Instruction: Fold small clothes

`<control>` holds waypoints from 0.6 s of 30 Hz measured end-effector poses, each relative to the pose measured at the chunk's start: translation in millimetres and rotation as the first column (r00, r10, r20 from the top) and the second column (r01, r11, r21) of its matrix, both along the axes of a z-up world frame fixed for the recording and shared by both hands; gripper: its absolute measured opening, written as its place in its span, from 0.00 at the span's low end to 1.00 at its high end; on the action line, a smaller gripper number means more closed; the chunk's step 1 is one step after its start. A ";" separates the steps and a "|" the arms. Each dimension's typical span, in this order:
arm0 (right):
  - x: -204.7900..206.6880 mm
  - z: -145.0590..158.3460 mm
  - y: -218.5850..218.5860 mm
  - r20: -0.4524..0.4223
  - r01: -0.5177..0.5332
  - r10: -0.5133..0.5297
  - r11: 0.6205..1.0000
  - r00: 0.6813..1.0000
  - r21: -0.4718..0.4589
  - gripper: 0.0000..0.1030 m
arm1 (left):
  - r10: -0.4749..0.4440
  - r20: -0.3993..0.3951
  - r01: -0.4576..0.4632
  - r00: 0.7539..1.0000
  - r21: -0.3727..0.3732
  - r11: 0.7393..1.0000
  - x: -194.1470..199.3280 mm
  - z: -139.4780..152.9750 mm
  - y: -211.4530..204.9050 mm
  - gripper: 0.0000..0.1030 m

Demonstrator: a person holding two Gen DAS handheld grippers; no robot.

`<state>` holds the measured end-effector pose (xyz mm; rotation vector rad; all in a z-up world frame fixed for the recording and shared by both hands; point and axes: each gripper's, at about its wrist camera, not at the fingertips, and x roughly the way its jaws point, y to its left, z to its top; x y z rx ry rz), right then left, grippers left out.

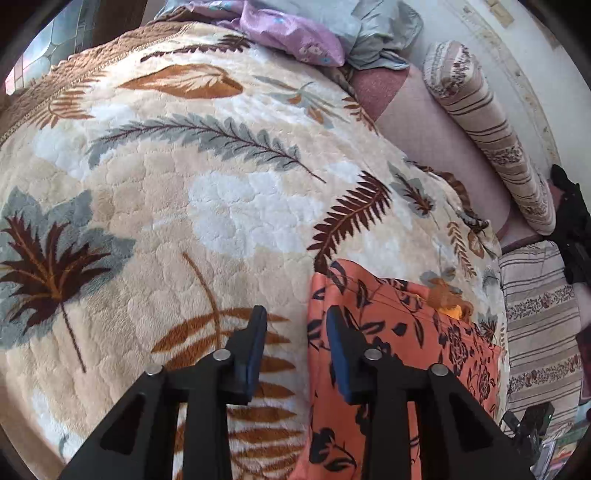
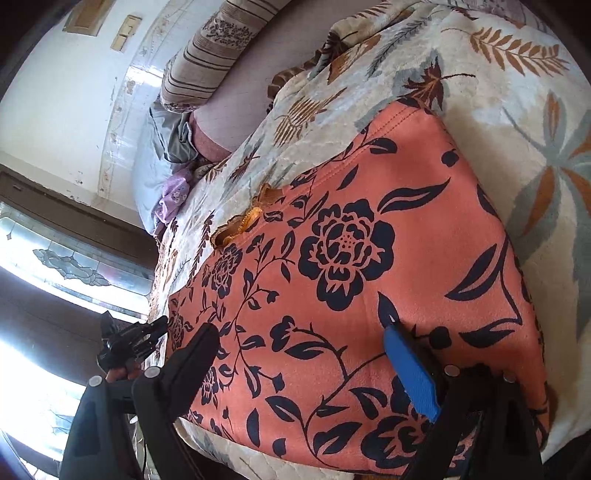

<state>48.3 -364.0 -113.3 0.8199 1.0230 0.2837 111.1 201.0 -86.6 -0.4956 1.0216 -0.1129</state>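
Observation:
An orange garment with a dark floral print (image 1: pixel 391 332) lies flat on the leaf-patterned plush blanket (image 1: pixel 184 184), at the lower right of the left wrist view. My left gripper (image 1: pixel 295 325) is open and empty, its jaws straddling the garment's left edge just above it. In the right wrist view the garment (image 2: pixel 351 277) fills the middle, folded into a rough rectangle. My right gripper (image 2: pixel 299 332) is wide open and empty, hovering over the garment's near part. The left gripper (image 2: pixel 129 343) also shows at the left there.
Striped bolster pillows (image 1: pixel 491 125) lie along the wall on the pink sheet (image 1: pixel 424 122). A heap of purple and grey clothes (image 1: pixel 317 33) sits at the blanket's far end. A patterned window (image 2: pixel 66 266) is beyond the bed.

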 end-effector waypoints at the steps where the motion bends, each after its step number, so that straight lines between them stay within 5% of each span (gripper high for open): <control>1: -1.1 4.1 0.0 0.001 0.002 -0.002 1.000 1.000 0.001 0.90 | -0.026 0.026 0.026 0.999 0.014 1.000 -11.6 7.5 -7.0 0.38; 3: -1.9 12.3 -0.3 0.037 -0.016 0.016 1.000 0.999 0.009 0.90 | -0.105 0.068 0.103 0.992 0.038 0.994 -36.0 16.8 -25.1 0.41; 5: 1.7 10.1 -6.7 0.060 -0.019 0.018 1.000 0.998 0.021 0.90 | -0.194 0.078 0.190 0.978 0.059 0.980 -56.9 12.4 -47.7 0.55; 7: 8.5 -10.4 -23.1 -0.033 0.047 -0.046 0.999 0.998 0.012 0.89 | -0.235 0.005 0.233 0.972 0.111 0.966 -68.4 -8.3 -65.1 0.55; 9: 6.1 -8.4 -36.5 -0.064 0.138 -0.133 0.985 0.989 0.100 0.89 | -0.199 -0.077 0.211 0.977 0.227 0.951 -76.5 -25.6 -73.8 0.53; 15: 28.2 44.5 -23.7 0.074 0.074 -0.068 0.993 0.995 -0.088 0.90 | -0.162 0.020 0.152 0.987 0.248 0.957 -101.3 0.7 -85.5 0.56; 18: 56.9 37.0 -28.5 0.085 0.088 -0.085 0.995 0.993 -0.042 0.90 | -0.171 0.027 0.157 0.985 0.269 0.950 -103.4 6.8 -96.6 0.58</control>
